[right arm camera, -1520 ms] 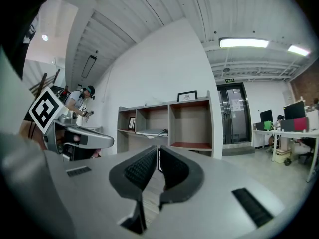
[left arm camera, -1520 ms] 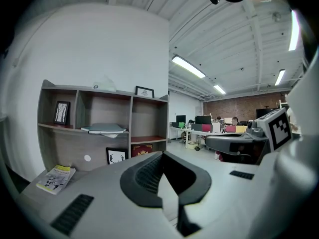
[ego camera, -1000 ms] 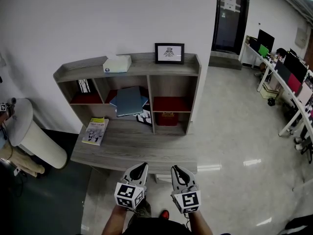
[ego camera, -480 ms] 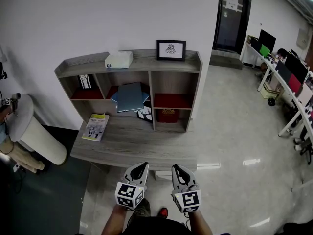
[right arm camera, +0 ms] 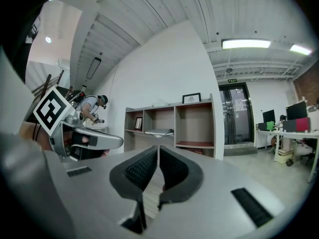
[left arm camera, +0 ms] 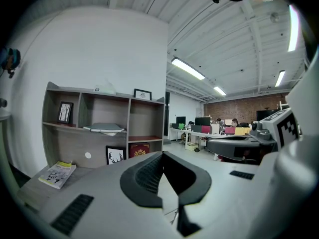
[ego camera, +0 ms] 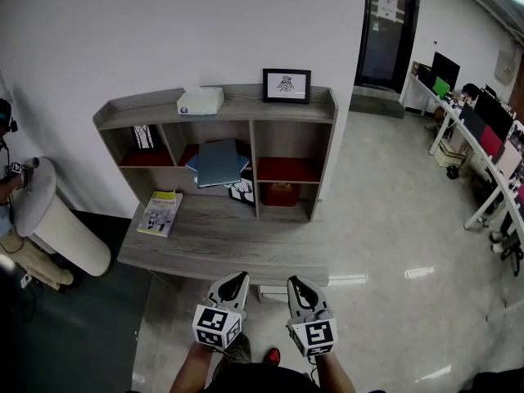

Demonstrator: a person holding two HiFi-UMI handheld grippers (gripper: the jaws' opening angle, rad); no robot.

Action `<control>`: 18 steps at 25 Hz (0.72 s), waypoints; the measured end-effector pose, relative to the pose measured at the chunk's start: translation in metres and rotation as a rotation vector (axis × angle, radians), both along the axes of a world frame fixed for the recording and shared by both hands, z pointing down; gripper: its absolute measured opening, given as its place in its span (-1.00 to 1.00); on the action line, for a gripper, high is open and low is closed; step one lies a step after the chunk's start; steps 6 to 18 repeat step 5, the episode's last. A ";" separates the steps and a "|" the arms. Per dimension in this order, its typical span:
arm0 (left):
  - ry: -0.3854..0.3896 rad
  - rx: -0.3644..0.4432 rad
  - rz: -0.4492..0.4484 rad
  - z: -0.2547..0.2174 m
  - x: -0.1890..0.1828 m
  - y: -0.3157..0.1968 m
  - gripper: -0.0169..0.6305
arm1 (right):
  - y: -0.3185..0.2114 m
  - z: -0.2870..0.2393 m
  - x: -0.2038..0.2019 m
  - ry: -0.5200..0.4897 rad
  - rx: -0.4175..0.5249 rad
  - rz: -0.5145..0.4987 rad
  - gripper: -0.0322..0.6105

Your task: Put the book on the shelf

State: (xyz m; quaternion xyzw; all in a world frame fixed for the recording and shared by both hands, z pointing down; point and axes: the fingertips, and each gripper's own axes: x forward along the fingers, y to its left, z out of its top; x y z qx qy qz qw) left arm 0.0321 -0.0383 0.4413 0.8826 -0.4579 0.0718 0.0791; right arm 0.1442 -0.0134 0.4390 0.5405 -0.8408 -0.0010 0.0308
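Facing shelf (ego camera: 251, 166): left hand-held gripper (ego camera: 238, 276), right hand-held gripper (ego camera: 294, 281), both closed

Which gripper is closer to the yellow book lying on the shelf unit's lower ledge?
Left. The book lies back and to the left of the left gripper; the right gripper hangs beside it on the far side, farther from the book. Neither touches it.
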 end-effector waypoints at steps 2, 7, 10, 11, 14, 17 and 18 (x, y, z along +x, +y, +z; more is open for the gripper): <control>-0.001 0.001 0.001 0.000 -0.001 0.001 -0.93 | 0.001 0.000 -0.001 0.000 0.001 -0.001 -0.78; -0.003 0.001 0.002 0.002 -0.002 0.002 -0.93 | 0.001 0.000 -0.003 -0.001 0.002 -0.004 -0.78; -0.003 0.001 0.002 0.002 -0.002 0.002 -0.93 | 0.001 0.000 -0.003 -0.001 0.002 -0.004 -0.78; -0.003 0.001 0.002 0.002 -0.002 0.002 -0.93 | 0.001 0.000 -0.003 -0.001 0.002 -0.004 -0.78; -0.003 0.001 0.002 0.002 -0.002 0.002 -0.93 | 0.001 0.000 -0.003 -0.001 0.002 -0.004 -0.78; -0.003 0.001 0.002 0.002 -0.002 0.002 -0.93 | 0.001 0.000 -0.003 -0.001 0.002 -0.004 -0.78; -0.003 0.001 0.002 0.002 -0.002 0.002 -0.93 | 0.001 0.000 -0.003 -0.001 0.002 -0.004 -0.78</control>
